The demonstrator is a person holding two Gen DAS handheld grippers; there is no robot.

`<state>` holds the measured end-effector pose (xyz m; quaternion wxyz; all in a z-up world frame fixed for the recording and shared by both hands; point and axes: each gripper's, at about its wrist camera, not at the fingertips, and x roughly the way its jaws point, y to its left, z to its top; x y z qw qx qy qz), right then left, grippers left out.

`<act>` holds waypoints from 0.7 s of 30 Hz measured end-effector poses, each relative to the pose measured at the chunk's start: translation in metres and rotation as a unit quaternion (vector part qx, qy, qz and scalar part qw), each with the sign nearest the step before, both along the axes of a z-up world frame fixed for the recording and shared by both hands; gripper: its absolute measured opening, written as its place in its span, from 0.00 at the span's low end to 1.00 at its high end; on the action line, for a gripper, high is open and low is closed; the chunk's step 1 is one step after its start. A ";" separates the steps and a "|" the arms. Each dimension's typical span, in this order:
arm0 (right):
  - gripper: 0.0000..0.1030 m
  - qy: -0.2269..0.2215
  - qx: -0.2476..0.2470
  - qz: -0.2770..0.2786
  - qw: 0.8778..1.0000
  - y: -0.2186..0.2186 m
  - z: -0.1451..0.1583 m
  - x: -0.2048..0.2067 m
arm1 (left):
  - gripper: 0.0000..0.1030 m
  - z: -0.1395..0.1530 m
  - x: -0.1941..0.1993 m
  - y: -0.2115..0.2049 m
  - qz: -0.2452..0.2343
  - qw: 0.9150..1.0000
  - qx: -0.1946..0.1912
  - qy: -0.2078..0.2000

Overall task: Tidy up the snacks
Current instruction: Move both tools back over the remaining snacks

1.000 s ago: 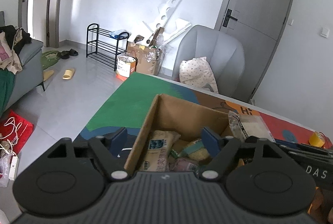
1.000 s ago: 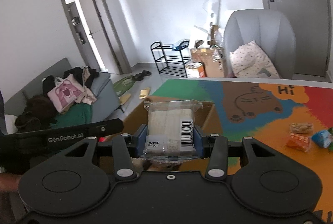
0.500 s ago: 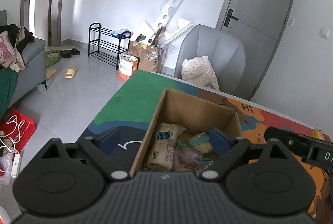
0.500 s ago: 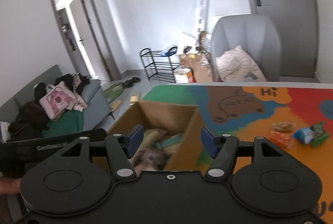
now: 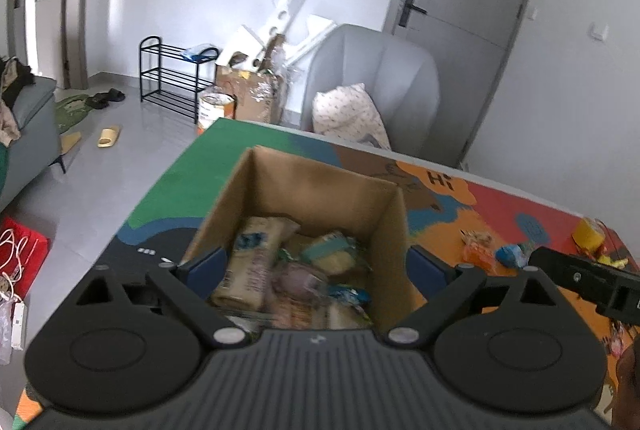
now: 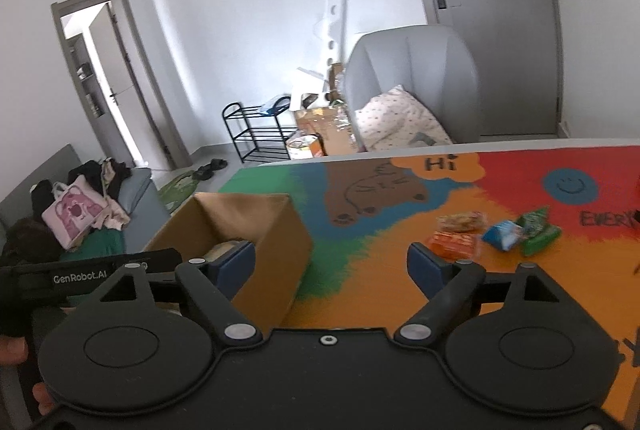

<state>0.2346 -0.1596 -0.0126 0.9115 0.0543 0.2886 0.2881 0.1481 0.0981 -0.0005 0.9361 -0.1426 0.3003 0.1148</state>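
An open cardboard box stands on the colourful mat and holds several snack packets. My left gripper hovers at the box's near side. Its jaws are opening wide, and the pads press on nothing. My right gripper is beside the box, to its right. Its jaws are opening too, with nothing held between them. Loose on the mat further right lie an orange packet, a blue packet and a green packet.
A grey armchair with a cushion stands behind the table's far edge. On the floor at the left are a black shoe rack, cartons and a sofa piled with clothes. A yellow object sits at the mat's right end.
The right gripper let go of the clear cracker packet over the box, opened, and swung right toward the loose snacks. The left gripper's jaws widened, and it shifted so that the box sits centred.
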 end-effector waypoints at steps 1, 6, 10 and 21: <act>0.85 0.000 0.001 -0.004 1.000 -0.004 -0.001 0.000 | 0.93 -0.001 0.001 -0.004 -0.004 1.000 -0.001 0.002; 0.88 0.003 0.000 -0.017 1.000 -0.019 -0.005 0.000 | 0.93 -0.003 0.008 -0.021 -0.024 1.000 0.000 0.011; 0.90 0.007 0.000 -0.027 1.000 -0.030 -0.008 0.000 | 0.93 -0.005 0.012 -0.036 -0.042 0.999 0.002 0.015; 0.95 0.011 -0.005 -0.059 0.998 -0.066 -0.017 0.002 | 0.93 -0.012 0.030 -0.076 -0.079 0.997 0.007 0.024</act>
